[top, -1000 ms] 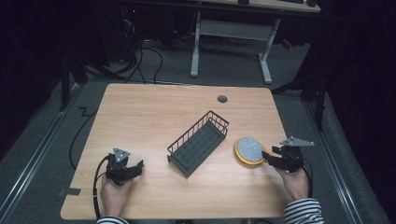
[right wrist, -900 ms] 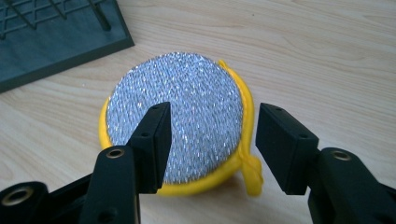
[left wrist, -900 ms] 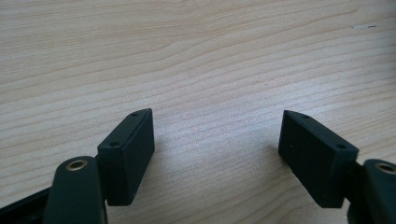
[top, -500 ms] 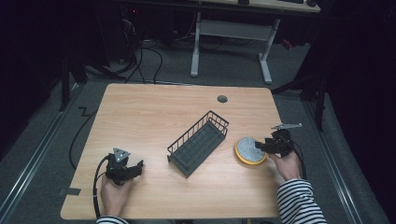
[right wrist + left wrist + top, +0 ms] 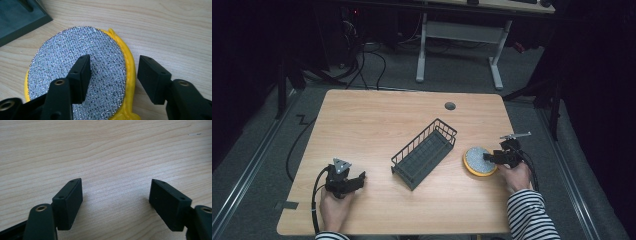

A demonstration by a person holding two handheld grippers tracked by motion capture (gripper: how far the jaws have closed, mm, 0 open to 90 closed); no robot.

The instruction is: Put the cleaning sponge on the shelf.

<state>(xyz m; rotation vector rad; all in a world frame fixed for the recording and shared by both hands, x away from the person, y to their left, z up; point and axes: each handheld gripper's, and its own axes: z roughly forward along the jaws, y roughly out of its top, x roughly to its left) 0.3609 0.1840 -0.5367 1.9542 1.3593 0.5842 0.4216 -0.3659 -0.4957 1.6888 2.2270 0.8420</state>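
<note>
A round scrubbing pad (image 5: 478, 160) with a silver mesh top and a yellow rim lies on the wooden table (image 5: 377, 120), right of a black wire basket (image 5: 424, 152). My right gripper (image 5: 490, 157) reaches the pad's right edge. In the right gripper view its jaws straddle the pad (image 5: 75, 75): one is over the mesh, the other beside the yellow rim. The right gripper (image 5: 113, 68) is open; its jaws have just been closing around that rim. My left gripper (image 5: 357, 180) rests at the front left, and in its own view the left gripper (image 5: 116, 192) is open over bare wood.
The wire basket lies diagonally at the table's middle, and its corner (image 5: 22, 17) is close to the pad. A round cable hole (image 5: 450, 106) sits near the far edge. A white desk frame (image 5: 459, 45) stands on the floor beyond the table.
My right gripper has moved left across the table until its jaws reach over the pad's right edge. The left gripper has stayed where it was.
</note>
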